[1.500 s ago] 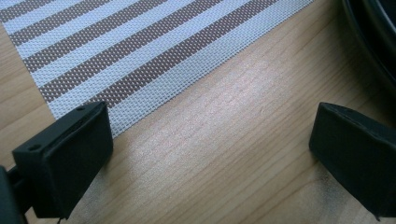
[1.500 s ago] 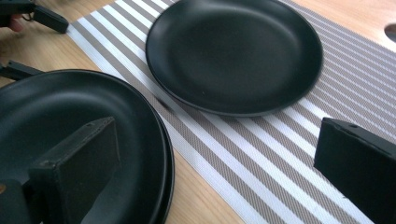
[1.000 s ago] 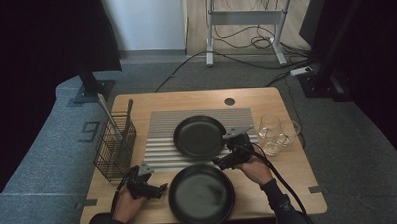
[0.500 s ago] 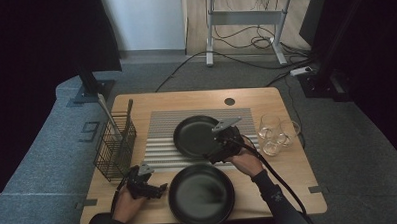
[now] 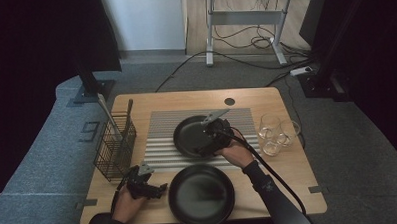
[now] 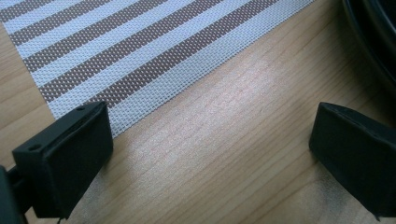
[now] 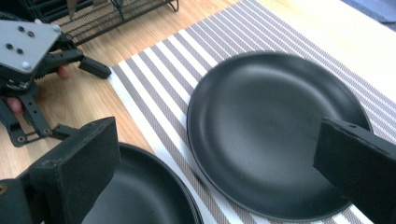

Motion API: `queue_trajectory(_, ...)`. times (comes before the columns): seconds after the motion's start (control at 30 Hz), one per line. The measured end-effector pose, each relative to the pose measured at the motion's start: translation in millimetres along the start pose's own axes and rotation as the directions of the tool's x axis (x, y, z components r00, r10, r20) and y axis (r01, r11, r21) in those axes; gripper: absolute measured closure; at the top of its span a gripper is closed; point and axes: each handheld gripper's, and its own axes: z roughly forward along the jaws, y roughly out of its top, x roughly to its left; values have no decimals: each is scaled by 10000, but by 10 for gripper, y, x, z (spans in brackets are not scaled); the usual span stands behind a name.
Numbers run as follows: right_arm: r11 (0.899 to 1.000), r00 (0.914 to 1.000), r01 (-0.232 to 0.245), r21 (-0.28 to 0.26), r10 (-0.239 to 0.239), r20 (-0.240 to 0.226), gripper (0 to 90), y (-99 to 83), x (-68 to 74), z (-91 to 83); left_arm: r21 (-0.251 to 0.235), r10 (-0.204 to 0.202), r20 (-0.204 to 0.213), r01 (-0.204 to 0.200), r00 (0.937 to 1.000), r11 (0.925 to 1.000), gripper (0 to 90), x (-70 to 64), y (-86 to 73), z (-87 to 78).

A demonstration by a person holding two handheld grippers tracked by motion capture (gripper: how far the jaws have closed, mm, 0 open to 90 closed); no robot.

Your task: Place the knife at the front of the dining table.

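Observation:
Two black plates are on the wooden table (image 5: pixel 266 102). The far plate (image 5: pixel 187 135) (image 7: pixel 275 130) lies on a striped placemat (image 5: pixel 160 138) (image 6: pixel 140 56). The near plate (image 5: pixel 202 194) (image 7: pixel 140 196) sits on bare wood at the front edge. My right gripper (image 5: pixel 203 142) (image 7: pixel 215 172) hovers open over the far plate's right part, jaws wide apart and holding nothing. My left gripper (image 5: pixel 159 188) (image 6: pixel 210 154) (image 7: pixel 77 100) rests open on the wood just left of the near plate, jaws pointing toward the plate, whose rim (image 6: pixel 373 37) is close by.
A black wire basket (image 5: pixel 115 145) (image 7: pixel 93 14) with utensils stands at the table's left. Clear glasses (image 5: pixel 274 132) cluster at the right of the placemat. A round cable hole (image 5: pixel 229 101) sits near the far edge. Cables trail from both grippers.
My right gripper has moved away from the near plate's right side, forward and left, until it is over the far plate. The left gripper has stayed put.

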Motion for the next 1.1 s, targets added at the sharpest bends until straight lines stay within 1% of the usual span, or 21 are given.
queue_trajectory(0.07, 10000, 9999, -59, -48, 58, -146, 0, 49, 6, 12, -1, 0, 0, 0, 10000, 10000, 0, 0, 0, 0)
queue_trajectory(0.13, 10000, 9999, -37, -3, 37, -137, 0, 102, 13, 24, -3, -1, 0, 1, 10000, 10000, 0, 0, 0, 0)
queue_trajectory(0.23, 10000, 9996, -34, -82, 32, -278, 0, 182, 22, 39, 1, 3, -1, -3, 10000, 10000, 0, 0, 0, 0)
queue_trajectory(0.33, 9999, 9996, 1, -118, -5, -295, 0, 264, 36, 57, -33, -37, -1, 37, 10000, 10000, 0, -3, 0, 2)
queue_trajectory(0.43, 10000, 9995, 61, -33, -62, -302, 0, 347, 55, 85, -31, -33, -1, 33, 10000, 10000, 0, -2, 0, 2)
queue_trajectory(0.47, 9999, 9993, 119, -94, -122, -367, 0, 373, 59, 96, -31, -34, 0, 34, 10000, 10000, 0, -2, 0, 2)
queue_trajectory(0.53, 10000, 9989, 62, -75, -66, -457, 0, 425, 75, 119, 0, -15, -2, 15, 10000, 10000, 0, -1, 0, 0)
queue_trajectory(0.57, 9999, 9990, 105, -69, -108, -440, 0, 452, 85, 132, -27, -22, -11, 22, 10000, 10000, 0, -1, 0, 2)
queue_trajectory(0.6, 9997, 9985, 158, -163, -166, -517, 0, 474, 90, 146, -29, -30, -3, 30, 10000, 10000, 0, -2, -1, 2)
queue_trajectory(0.63, 9998, 9983, 133, -121, -140, -568, 0, 500, 94, 161, -17, -15, 1, 15, 10000, 10000, 0, -1, 0, 1)
queue_trajectory(0.7, 9998, 9986, 199, -44, -201, -499, 0, 553, 114, 193, -23, -24, -4, 24, 10000, 10000, 0, -2, 0, 2)
queue_trajectory(0.73, 9996, 9980, 257, -86, -261, -568, 0, 577, 122, 208, -23, -22, -3, 22, 10000, 10000, 0, -2, -1, 2)
queue_trajectory(0.77, 9997, 9976, 211, -98, -217, -656, 0, 602, 130, 223, -24, -22, -3, 22, 10000, 10000, 0, -2, -1, 2)
queue_trajectory(0.87, 9991, 9974, 414, 9, -413, -599, 0, 679, 170, 270, -1, 4, 2, -4, 10000, 10000, 0, 0, 0, 0)
queue_trajectory(0.93, 9989, 9965, 478, 3, -477, -685, 0, 727, 192, 298, -8, -4, -2, 4, 10000, 10000, 0, 0, 0, 1)
queue_trajectory(1.0, 9982, 9962, 601, 54, -596, -635, 0, 775, 222, 327, -16, -6, -1, 6, 10000, 10000, 0, -1, -1, 1)
queue_trajectory(1.03, 9977, 9953, 681, -26, -682, -684, 0, 801, 236, 343, -14, -5, -2, 5, 10000, 10000, 0, -1, -1, 1)
queue_trajectory(1.1, 9977, 9947, 680, 0, -678, -774, 0, 837, 252, 365, -20, -10, -4, 10, 10000, 10000, 0, -1, -1, 1)
